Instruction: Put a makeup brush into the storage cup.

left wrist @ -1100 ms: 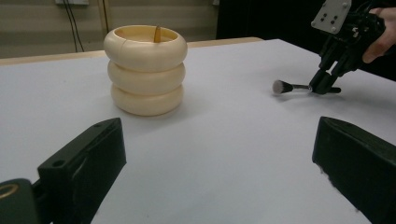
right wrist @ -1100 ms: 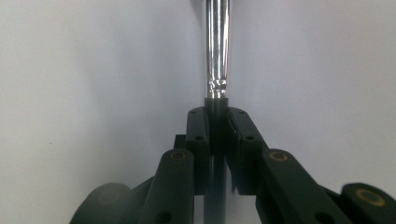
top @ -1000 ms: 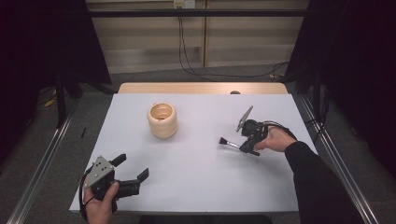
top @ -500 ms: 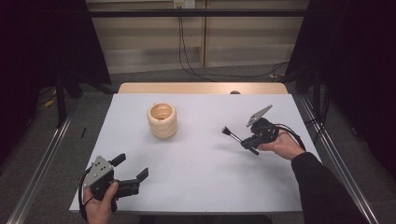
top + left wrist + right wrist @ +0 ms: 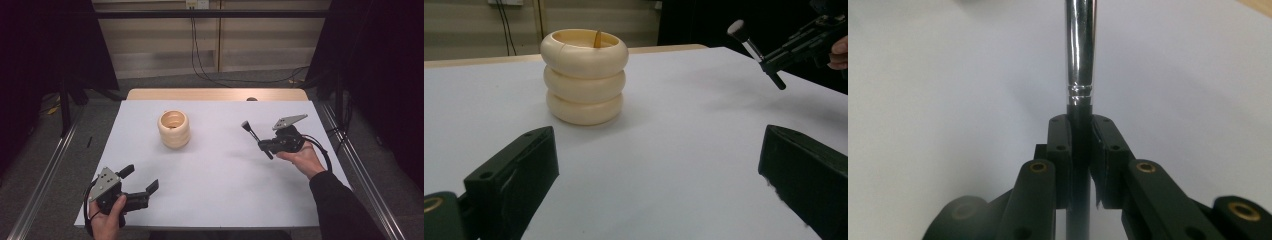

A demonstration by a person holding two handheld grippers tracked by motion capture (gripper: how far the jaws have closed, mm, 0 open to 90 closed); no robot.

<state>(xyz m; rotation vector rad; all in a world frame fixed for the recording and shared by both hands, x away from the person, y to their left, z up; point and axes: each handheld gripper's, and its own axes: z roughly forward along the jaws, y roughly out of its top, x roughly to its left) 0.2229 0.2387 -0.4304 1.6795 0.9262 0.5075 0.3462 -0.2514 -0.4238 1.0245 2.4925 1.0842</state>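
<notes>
The right tool (image 5: 263,145) is closed on a brush (image 5: 248,129), gripping its dark handle just below the shiny metal collar (image 5: 1080,55), above the bench (image 5: 215,185) near its right edge. The brush looks light, thin and stiff; the smooth metal is probably slippery, so the handle seems the better place to hold. The left tool (image 5: 140,186) stands wide and empty at the near left corner. The cream holder (image 5: 174,129) stands toward the far edge.

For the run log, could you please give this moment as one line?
right gripper: shut on makeup brush, raised off table | left gripper: open, empty | ribbed cream holder: upright on white table
</notes>
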